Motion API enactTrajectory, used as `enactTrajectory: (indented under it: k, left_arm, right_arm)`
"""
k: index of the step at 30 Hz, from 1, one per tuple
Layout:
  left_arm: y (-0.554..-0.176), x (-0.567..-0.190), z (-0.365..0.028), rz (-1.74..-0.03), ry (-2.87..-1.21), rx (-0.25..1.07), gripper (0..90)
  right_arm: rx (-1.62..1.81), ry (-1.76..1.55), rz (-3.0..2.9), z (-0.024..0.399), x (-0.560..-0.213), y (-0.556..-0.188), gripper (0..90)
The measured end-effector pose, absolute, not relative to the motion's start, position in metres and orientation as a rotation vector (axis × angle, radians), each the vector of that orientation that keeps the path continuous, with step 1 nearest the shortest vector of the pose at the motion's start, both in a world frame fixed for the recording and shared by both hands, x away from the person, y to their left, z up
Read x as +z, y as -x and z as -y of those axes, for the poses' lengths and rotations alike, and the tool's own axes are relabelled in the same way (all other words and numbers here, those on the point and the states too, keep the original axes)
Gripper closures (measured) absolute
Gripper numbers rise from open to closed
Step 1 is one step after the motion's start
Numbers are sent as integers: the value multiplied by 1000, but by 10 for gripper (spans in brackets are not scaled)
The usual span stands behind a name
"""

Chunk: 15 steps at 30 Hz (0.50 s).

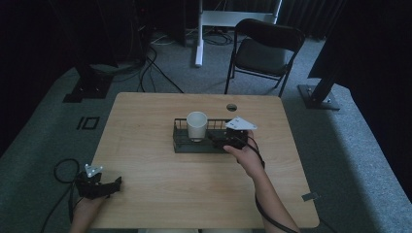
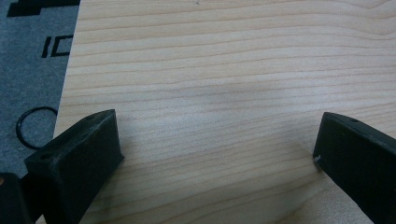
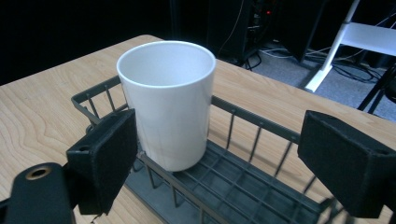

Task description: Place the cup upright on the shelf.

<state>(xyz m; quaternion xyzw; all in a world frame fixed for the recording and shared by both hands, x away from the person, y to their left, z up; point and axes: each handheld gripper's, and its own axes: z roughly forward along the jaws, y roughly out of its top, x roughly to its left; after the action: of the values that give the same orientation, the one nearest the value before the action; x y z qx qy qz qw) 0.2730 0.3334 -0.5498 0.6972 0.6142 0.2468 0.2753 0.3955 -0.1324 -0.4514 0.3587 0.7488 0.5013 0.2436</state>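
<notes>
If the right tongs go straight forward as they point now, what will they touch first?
Most likely the near rail of the black wire basket, then the white cup standing upright inside it. The right tongs are open, and depth is hard to judge.

Light wooden table, dark wire basket resting near its far middle

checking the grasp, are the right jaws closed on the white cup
No, the right gripper is open, jaws spread apart, white cup ungripped.

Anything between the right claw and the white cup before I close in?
Nearly bare: in the right gripper view the right claw stands open toward the white cup, with only the near rail of the wire basket crossing low between them.
</notes>
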Motion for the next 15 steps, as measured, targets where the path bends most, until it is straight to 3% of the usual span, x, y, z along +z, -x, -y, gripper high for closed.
enactTrajectory:
  k: [15]
  left_arm:
    - [-273,-550,-333,-1651,-1873,663,10]
  right_arm:
    - [1362,-995,-2000,163,-455,-377,121]
